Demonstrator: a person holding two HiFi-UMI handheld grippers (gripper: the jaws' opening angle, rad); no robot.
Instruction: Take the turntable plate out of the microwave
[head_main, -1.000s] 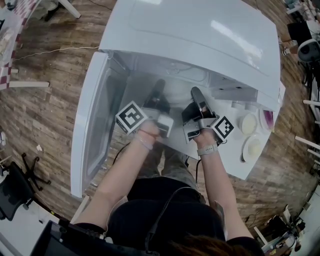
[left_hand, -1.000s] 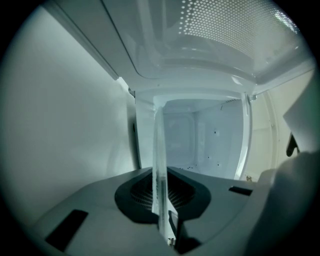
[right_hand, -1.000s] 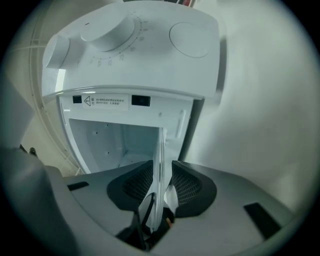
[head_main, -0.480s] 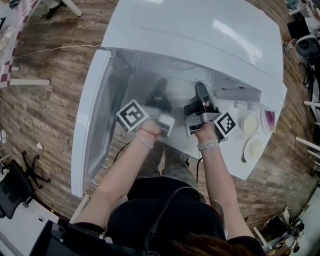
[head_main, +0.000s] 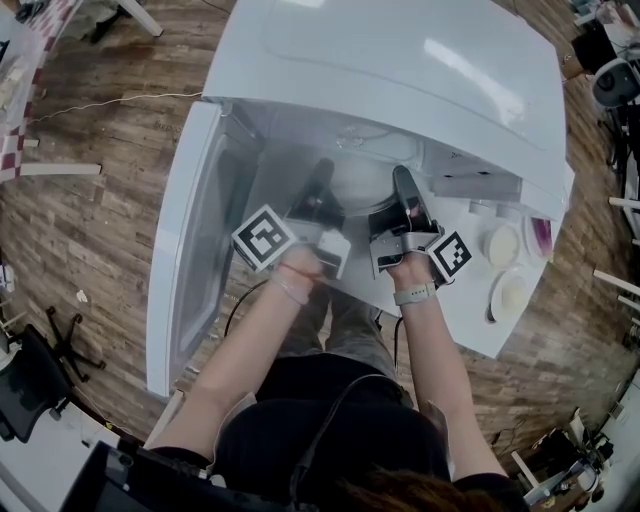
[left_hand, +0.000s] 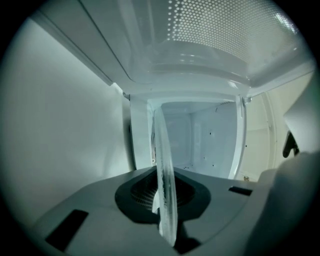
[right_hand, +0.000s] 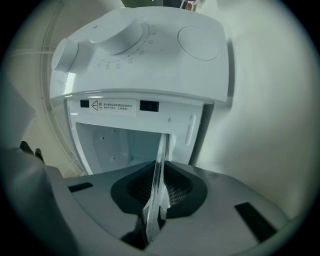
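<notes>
Now both grippers are inside the open microwave, side by side and pointing level into the cavity. The left gripper has its jaws pinched on the near rim of the glass turntable plate, one jaw over the glass and one under it, so the disc shows edge-on straight ahead of its pads. The right gripper, just beside it, has just been closing its jaws, and they sit clamped on the same rim with the glass between them. That two-point hold looks deliberate: a wide, slick disc gripped at one spot would likely sag or twist, while two bites along the front edge should keep it flat. The plate lies inside the cavity, stretching away from both sets of jaws toward the back wall. The door hangs wide open on the left gripper's outer side and the control knobs sit beyond the right gripper, so the way out looks free. Next, I'd judge, comes a slight lift and a straight pull back.
</notes>
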